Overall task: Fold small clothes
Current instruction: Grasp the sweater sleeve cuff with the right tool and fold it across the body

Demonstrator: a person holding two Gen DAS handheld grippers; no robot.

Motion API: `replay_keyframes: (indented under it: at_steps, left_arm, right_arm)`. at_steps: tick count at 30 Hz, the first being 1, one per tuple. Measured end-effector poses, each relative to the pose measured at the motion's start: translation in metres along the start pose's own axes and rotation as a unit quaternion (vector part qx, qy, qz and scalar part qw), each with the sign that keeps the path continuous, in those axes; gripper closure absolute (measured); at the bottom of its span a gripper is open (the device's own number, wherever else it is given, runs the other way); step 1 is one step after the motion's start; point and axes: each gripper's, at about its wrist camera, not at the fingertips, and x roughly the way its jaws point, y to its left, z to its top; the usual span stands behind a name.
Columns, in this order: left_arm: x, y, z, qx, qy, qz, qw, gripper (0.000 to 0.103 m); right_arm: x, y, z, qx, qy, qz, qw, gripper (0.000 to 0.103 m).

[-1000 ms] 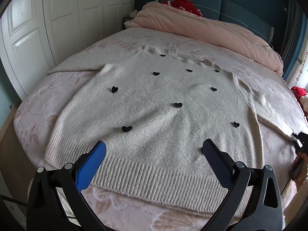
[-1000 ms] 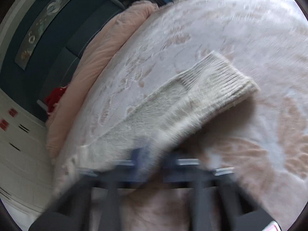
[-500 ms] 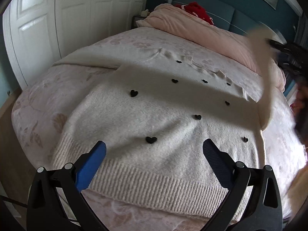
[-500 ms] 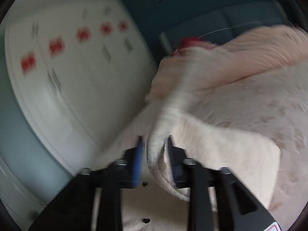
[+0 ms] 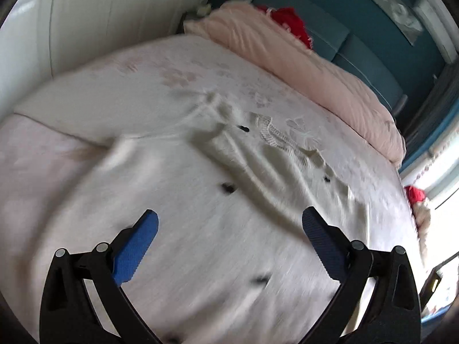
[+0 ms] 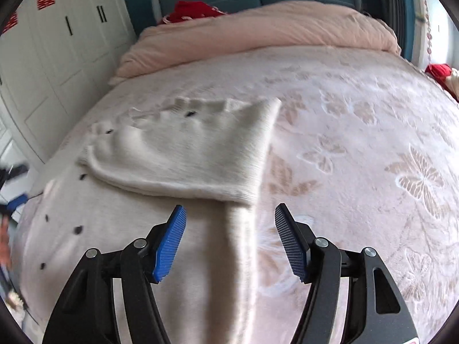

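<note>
A cream knitted sweater (image 5: 200, 229) with small black hearts lies flat on the bed. In the right wrist view its right sleeve (image 6: 200, 154) is folded inward across the chest, and the sweater's side edge (image 6: 238, 258) runs down between my jaws. My right gripper (image 6: 229, 235) hovers just above that edge, jaws opening, pads off the cloth. In the left wrist view my left gripper (image 5: 229, 238) hangs open over the sweater's body with nothing between its fingers. That view is blurred by motion.
The bed's pale pink bedspread (image 6: 373, 172) has a butterfly pattern. A rolled pink duvet (image 6: 258, 28) lies along the headboard, with a red item (image 6: 195, 10) behind it. White wardrobe doors (image 6: 57, 43) stand to the left. Red and cream items (image 5: 418, 200) sit at the bed's right edge.
My right gripper carried the sleeve up and over onto the sweater's chest, then let it go and its jaws spread. My left gripper moved along the sweater toward the collar.
</note>
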Motion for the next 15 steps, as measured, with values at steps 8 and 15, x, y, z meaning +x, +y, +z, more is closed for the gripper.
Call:
replay_keyframes:
  at_steps: [8, 15]
  left_arm:
    - [0.121, -0.014, 0.017, -0.067, 0.061, 0.052, 0.9945, 0.058]
    - [0.099, -0.019, 0.026, -0.053, -0.004, 0.028, 0.9982, 0.101]
  right_arm:
    - [0.049, 0.000, 0.003, 0.028, 0.046, 0.036, 0.998, 0.088]
    - [0.005, -0.028, 0.015, 0.094, -0.047, 0.054, 0.993, 0.093]
